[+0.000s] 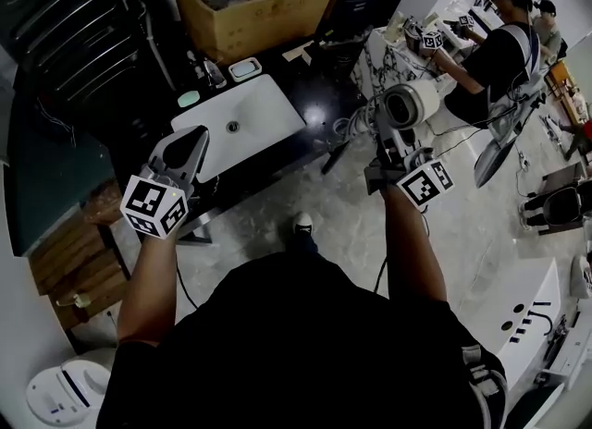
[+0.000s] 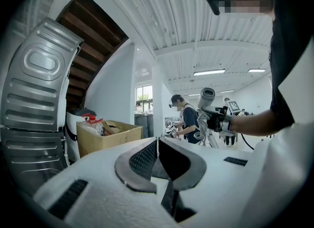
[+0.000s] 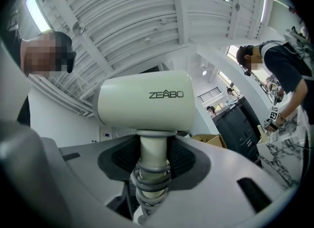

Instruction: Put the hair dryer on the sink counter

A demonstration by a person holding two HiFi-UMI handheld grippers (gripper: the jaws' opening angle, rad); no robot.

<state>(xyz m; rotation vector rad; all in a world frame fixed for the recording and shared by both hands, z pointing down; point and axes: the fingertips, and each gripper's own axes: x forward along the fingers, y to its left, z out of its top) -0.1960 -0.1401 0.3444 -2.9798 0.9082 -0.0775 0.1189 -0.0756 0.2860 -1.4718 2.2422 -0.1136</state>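
The white hair dryer [image 1: 408,104] points up, its handle wrapped in a grey coiled cord. My right gripper [image 1: 392,148] is shut on that handle, held out over the floor to the right of the sink counter. In the right gripper view the hair dryer [image 3: 144,106] stands upright between the two dark pads [image 3: 119,156]. The white sink counter [image 1: 262,106] with its drain lies ahead and to the left. My left gripper [image 1: 190,146] hovers over the counter's near left corner, shut and empty; in its own view the fingertips [image 2: 157,144] meet. The left gripper view also catches the hair dryer [image 2: 207,97] at its right.
A cardboard box [image 1: 254,2] of items stands behind the sink. A soap dish [image 1: 245,68] and a green pad [image 1: 189,98] lie by the basin. Another person [image 1: 495,48] works at a marble table at the right. A wooden crate [image 1: 79,261] and a toilet [image 1: 69,390] are at the left.
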